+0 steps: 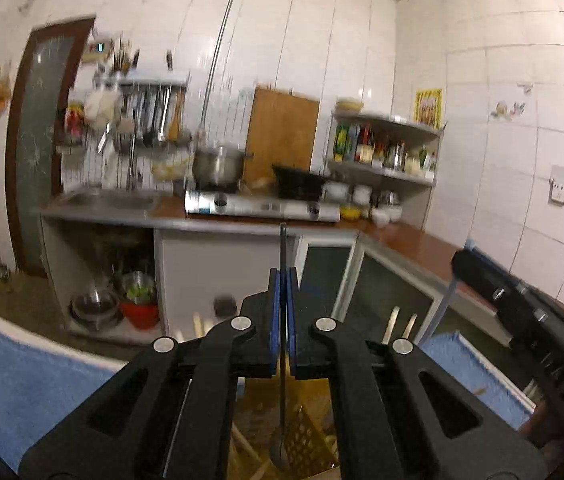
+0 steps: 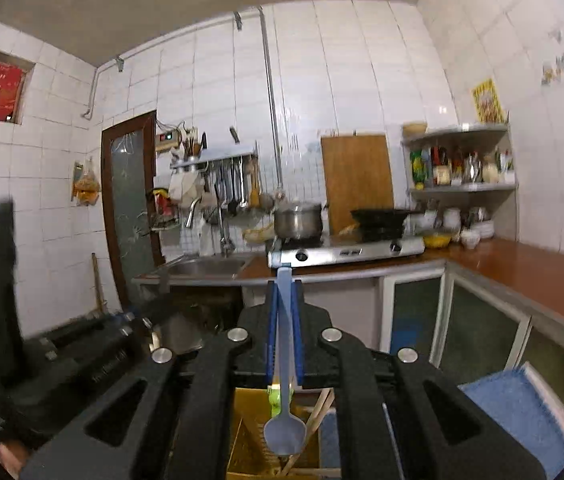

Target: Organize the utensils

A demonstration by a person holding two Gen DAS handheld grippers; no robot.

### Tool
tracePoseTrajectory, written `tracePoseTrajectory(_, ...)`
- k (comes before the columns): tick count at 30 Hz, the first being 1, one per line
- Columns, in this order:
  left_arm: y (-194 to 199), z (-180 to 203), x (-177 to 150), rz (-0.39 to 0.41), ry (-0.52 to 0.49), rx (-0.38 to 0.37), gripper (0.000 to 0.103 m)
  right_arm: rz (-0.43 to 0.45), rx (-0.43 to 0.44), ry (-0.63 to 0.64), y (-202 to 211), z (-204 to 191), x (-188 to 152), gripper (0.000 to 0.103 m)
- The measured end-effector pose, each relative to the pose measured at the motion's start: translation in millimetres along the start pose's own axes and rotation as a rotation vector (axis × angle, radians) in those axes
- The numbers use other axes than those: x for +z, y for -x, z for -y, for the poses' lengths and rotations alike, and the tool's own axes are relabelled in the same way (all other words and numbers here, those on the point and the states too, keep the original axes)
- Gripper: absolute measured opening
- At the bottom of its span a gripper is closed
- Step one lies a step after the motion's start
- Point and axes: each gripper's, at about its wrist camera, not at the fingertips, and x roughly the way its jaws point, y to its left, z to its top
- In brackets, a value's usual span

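Both claws are carrying. The left gripper is clamped tight on a dark spoon, the right gripper on a pale blue spoon — bowls hanging over the yellow basket. Next, I'd judge: pick a spot, lower, then release.

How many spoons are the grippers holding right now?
2: a dark metal spoon clamped in the left gripper, a pale blue plastic spoon in the right gripper. More utensils may lie hidden below.

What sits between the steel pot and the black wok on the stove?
The wooden cutting board leans against the tiled wall behind the gap between steel pot and black wok; the right wrist view shows it clearest.
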Motion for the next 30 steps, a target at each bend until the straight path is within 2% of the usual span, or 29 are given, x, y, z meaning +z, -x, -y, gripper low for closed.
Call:
tracePoseTrajectory(4,-11,-16,-22,-0.076,0.041,-0.005,0.002,-0.075,0.014,-0.037,-9,10,-19,0.007)
tracePoseTrajectory(6,-7,-16,-26,-0.078,0.023,0.011,0.003,-0.134,0.033,-0.066,-15,16,-28,0.007)
tracePoseTrajectory(9,-7,-19,-29,-0.144,0.04,0.008,0.003,-0.209,0.03,-0.063,-21,16,-40,0.008)
tracePoseTrajectory(12,2,-20,-34,-0.161,0.022,0.034,0.004,-0.28,0.029,-0.051,-22,14,-48,0.009)
tracePoseTrajectory(14,13,-21,-34,-0.17,0.011,0.044,0.004,-0.294,0.028,-0.056,-17,14,-49,0.009)
tracePoseTrajectory(16,26,-23,-29,-0.165,0.002,0.056,0.006,-0.284,0.036,-0.073,-5,14,-43,0.02)
tracePoseTrajectory(17,34,-23,-25,-0.158,-0.001,0.061,0.007,-0.275,0.037,-0.078,0,14,-39,0.035)
tracePoseTrajectory(18,45,-25,-20,-0.151,0.002,0.063,0.015,-0.256,0.035,-0.081,10,13,-33,0.046)
tracePoseTrajectory(19,52,-26,-15,-0.147,0.008,0.062,0.023,-0.239,0.036,-0.078,19,12,-27,0.046)
tracePoseTrajectory(21,73,-28,-6,-0.131,0.025,0.066,0.032,-0.23,0.042,-0.082,35,12,-19,0.046)
tracePoseTrajectory(23,101,-28,8,-0.12,0.033,0.056,0.034,-0.221,0.059,-0.109,55,13,-11,0.046)
tracePoseTrajectory(26,140,-21,27,-0.097,0.012,0.098,0.034,-0.201,0.077,-0.122,87,11,3,0.046)
tracePoseTrajectory(30,189,-15,49,-0.149,0.007,0.096,0.034,-0.18,0.095,-0.117,127,3,21,0.046)
